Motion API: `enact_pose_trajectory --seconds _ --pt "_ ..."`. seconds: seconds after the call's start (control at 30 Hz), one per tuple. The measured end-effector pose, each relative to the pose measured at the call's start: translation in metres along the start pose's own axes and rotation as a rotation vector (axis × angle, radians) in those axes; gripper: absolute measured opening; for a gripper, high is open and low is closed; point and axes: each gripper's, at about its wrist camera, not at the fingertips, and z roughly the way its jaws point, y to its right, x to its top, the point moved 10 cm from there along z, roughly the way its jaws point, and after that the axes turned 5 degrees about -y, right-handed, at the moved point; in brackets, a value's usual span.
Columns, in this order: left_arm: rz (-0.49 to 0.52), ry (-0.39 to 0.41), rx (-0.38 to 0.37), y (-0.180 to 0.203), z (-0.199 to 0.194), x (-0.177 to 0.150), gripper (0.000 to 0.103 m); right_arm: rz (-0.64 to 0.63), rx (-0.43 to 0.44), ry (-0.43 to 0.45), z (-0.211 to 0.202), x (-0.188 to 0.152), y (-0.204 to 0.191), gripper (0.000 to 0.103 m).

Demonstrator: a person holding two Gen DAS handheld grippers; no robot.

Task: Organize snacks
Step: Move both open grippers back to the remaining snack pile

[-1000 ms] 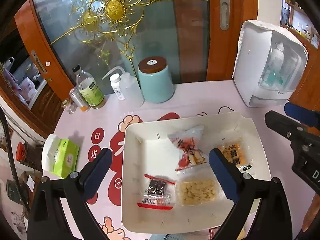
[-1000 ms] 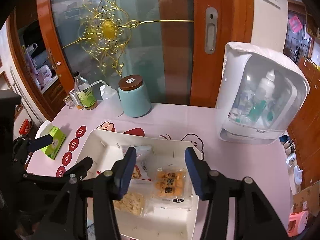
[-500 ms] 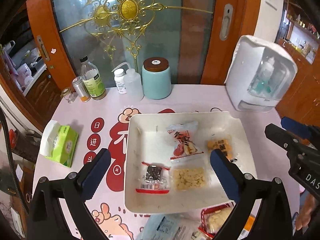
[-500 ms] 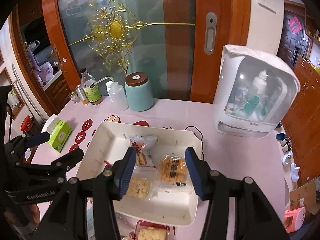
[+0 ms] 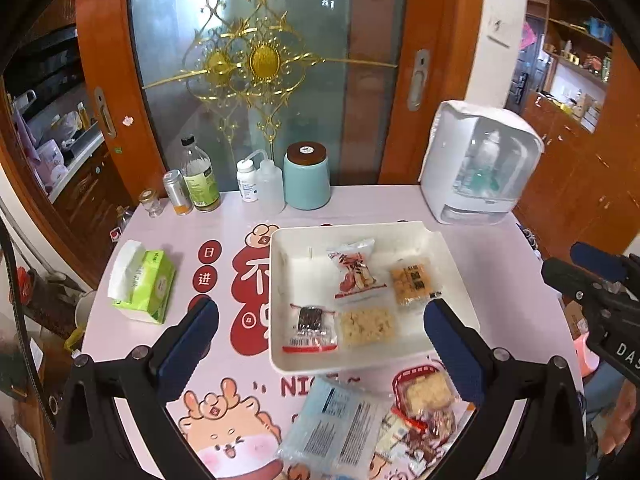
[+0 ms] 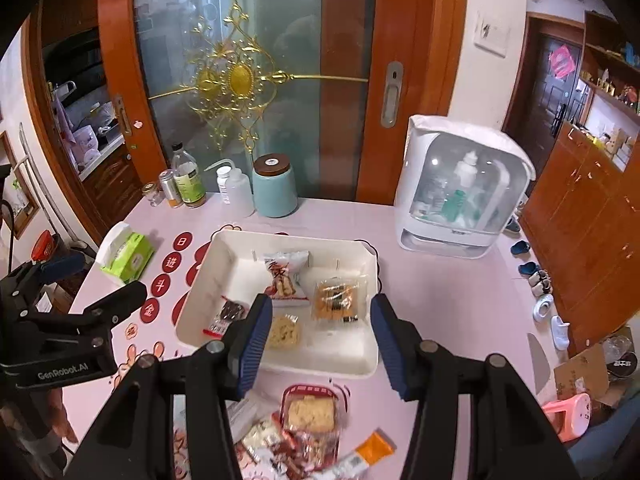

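A white tray (image 5: 456, 264) (image 6: 200, 268) sits mid-table and holds several snack packets: a red-and-white packet (image 5: 356, 272) (image 6: 285, 276), an orange cracker packet (image 5: 412, 282) (image 6: 338, 294), a pale cracker packet (image 5: 366, 326) (image 6: 285, 330) and a dark packet (image 5: 310, 326) (image 6: 228, 314). Loose snacks lie in a pile (image 5: 420, 412) (image 6: 308, 428) in front of the tray, with a pale blue packet (image 5: 336, 428). My left gripper (image 5: 320, 350) is open and empty, above the tray's near edge. My right gripper (image 6: 320, 344) is open and empty, above the tray's near side.
A teal jar (image 5: 306, 178) (image 6: 275, 188), bottles (image 5: 198, 176) (image 6: 186, 180) and a can stand at the back. A white cabinet (image 5: 478, 168) (image 6: 460, 192) stands back right. A green tissue pack (image 5: 146, 284) (image 6: 128, 254) lies left. The table edge drops off at right.
Both grippers have pulled back and up from the tray. The loose snack pile in front of the tray has come into view. Both stay open and empty.
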Motion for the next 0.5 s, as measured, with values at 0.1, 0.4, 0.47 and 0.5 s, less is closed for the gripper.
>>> enact_pose_trajectory --seconds 0.1,0.4,0.47,0.5 --pt "0.017 0.024 -0.004 -0.003 -0.023 -0.01 0.102 -0.011 -0.016 0.017 -0.026 -0.011 -0.008 0.052" --pt "0.088 0.059 -0.037 -0.003 -0.076 -0.052 0.102 -0.023 -0.023 0.05 -0.081 -0.051 -0.03 0.055" --pt "0.101 0.061 -0.047 0.0 -0.083 -0.062 0.102 -0.023 -0.028 0.051 -0.087 -0.062 -0.031 0.057" --pt "0.108 0.06 -0.055 0.002 -0.086 -0.067 0.102 -0.023 -0.029 0.05 -0.089 -0.067 -0.032 0.057"
